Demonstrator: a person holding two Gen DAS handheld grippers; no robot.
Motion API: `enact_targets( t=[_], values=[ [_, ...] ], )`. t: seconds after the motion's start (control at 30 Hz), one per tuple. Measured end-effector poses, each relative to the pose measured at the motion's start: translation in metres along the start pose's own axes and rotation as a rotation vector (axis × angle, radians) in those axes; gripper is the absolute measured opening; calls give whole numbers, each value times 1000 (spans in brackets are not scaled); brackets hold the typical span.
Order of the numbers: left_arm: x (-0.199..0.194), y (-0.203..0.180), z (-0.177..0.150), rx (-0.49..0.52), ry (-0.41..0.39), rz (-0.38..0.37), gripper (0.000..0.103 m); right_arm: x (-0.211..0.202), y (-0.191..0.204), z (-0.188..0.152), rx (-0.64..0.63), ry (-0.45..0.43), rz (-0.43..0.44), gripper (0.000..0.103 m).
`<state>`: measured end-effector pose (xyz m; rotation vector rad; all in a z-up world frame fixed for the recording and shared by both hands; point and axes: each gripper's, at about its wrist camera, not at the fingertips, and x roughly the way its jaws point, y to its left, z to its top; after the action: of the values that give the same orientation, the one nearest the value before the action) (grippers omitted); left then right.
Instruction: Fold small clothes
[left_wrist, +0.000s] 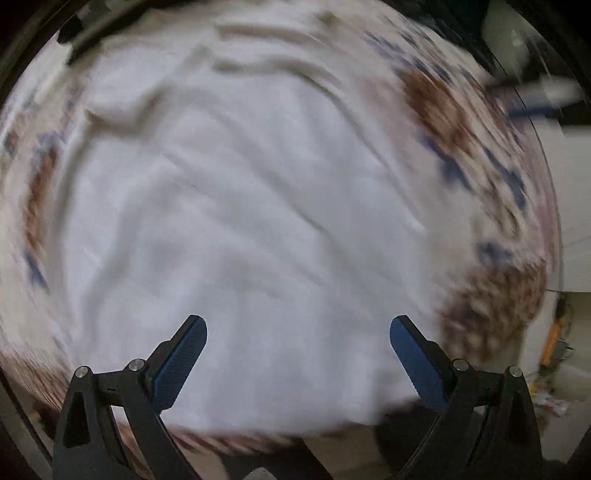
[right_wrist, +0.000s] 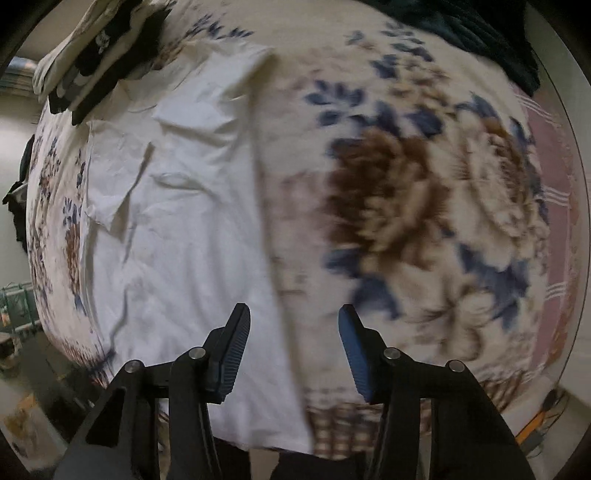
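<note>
Left gripper (left_wrist: 298, 332): fingers spread wide, blue pads facing each other, nothing between them; it hangs over the near part of the white garment.

Right gripper (right_wrist: 294, 325): fingers spread, nothing held; the left finger (right_wrist: 231, 354) sits over white cloth, the right finger (right_wrist: 354, 354) over the floral print.

White garment (right_wrist: 177, 236): lies spread flat on the floral cover, wrinkled, with creases running across it. In the right wrist view its long right edge runs from the far end down between the two fingers to the near edge. In the left wrist view (left_wrist: 240, 221) it fills most of the frame; a folded ridge of cloth shows at the far end.

Floral cover (right_wrist: 399, 192): cream ground with brown flowers and blue leaves; it carries the garment and shows on both sides of it.

Far left pile (right_wrist: 92, 55): folded cloth in black and pale tones, on the cover just beyond the garment's far corner.

Far right cloth (right_wrist: 480, 33): dark teal fabric at the cover's far edge, well apart from the garment.

Image quality: left wrist view strongly motion-blurred; right wrist view blurred on the print.
</note>
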<state>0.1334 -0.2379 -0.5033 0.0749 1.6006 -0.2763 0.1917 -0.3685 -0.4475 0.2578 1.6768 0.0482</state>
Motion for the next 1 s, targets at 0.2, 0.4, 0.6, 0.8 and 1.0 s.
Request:
enact_targets(
  t=[0.2,0.4,0.6,0.8,1.0],
  values=[
    [54,-74,-22,-137,97,-80,101,-23,-66,21,-31,-14,38,52],
    [88,-94,-24,-146,24,-50,1,-4,-95,54,-26,-14,101,52],
    [66,-75,-25,-188,-85,-53,0,33,-77,116,-14,-12,216,52],
    [28,-38,-29,-267,-140,-41,0,71,-40,208,54,-34,378,36],
    [7,-22,-29,-330,-160,-53,0,115,-1,275,133,33,508,36]
  ],
)
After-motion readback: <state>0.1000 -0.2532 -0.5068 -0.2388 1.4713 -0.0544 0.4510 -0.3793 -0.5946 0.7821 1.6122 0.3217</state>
